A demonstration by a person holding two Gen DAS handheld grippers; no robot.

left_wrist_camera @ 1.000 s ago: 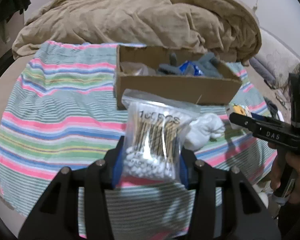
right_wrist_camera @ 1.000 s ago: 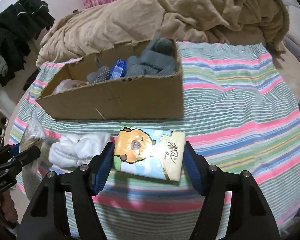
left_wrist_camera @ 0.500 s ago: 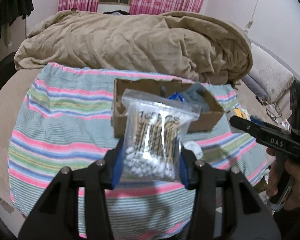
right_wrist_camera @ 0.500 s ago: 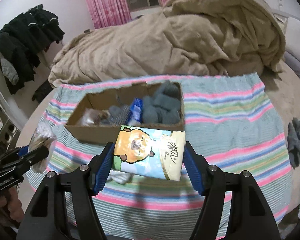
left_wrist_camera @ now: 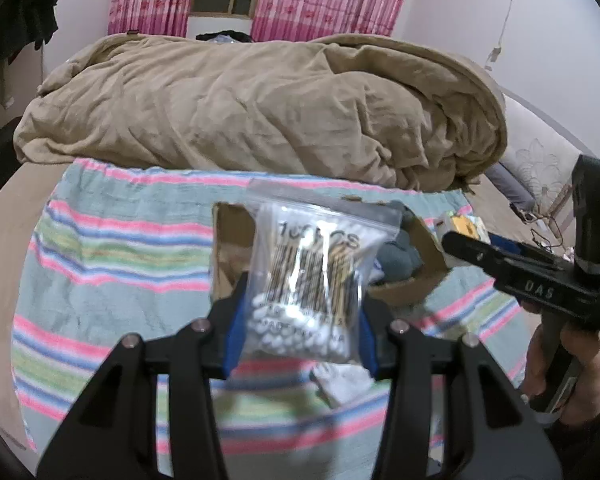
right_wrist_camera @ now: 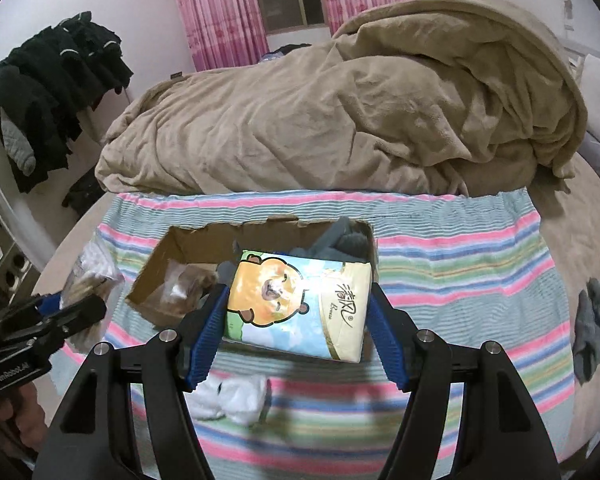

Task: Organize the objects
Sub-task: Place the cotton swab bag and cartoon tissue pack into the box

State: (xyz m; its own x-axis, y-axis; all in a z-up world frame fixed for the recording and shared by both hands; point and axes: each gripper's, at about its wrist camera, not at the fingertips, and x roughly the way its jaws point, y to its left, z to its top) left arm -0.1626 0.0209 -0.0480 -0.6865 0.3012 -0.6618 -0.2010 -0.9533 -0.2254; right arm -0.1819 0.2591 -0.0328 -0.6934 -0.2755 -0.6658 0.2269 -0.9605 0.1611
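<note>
While both of my hands were raised above the bed, my left gripper (left_wrist_camera: 300, 320) had its blue pads closed against the sides of a clear zip bag of cotton swabs (left_wrist_camera: 312, 280), the bag standing upright between the fingers with its sealed strip on top and the white tips bunched at the bottom. My right gripper (right_wrist_camera: 298, 312) was clamped in the same way on a soft tissue pack (right_wrist_camera: 300, 304) printed with a cartoon bear, held a little tilted. Both things hung in the air over the cardboard box (right_wrist_camera: 160, 276) — an open, torn-edged box that sat on the striped blanket (right_wrist_camera: 460, 272) and held grey socks (right_wrist_camera: 348, 236) at its right end and a crinkled clear packet (right_wrist_camera: 188, 284) at its left. From the right wrist view the tissue pack covered the middle of the box; from the left wrist view the swab bag covered most of the box's (left_wrist_camera: 428, 276) opening. A white bundle of cloth (right_wrist_camera: 236, 396) lay on the blanket just in front of the box. Another dark grey sock (right_wrist_camera: 596, 316) lay well apart, near the blanket's right edge. Behind it all a rumpled tan duvet (left_wrist_camera: 260, 108) was heaped across the bed, with pink curtains (left_wrist_camera: 328, 0) beyond — and dark clothes (right_wrist_camera: 48, 84) hung at the left.
</note>
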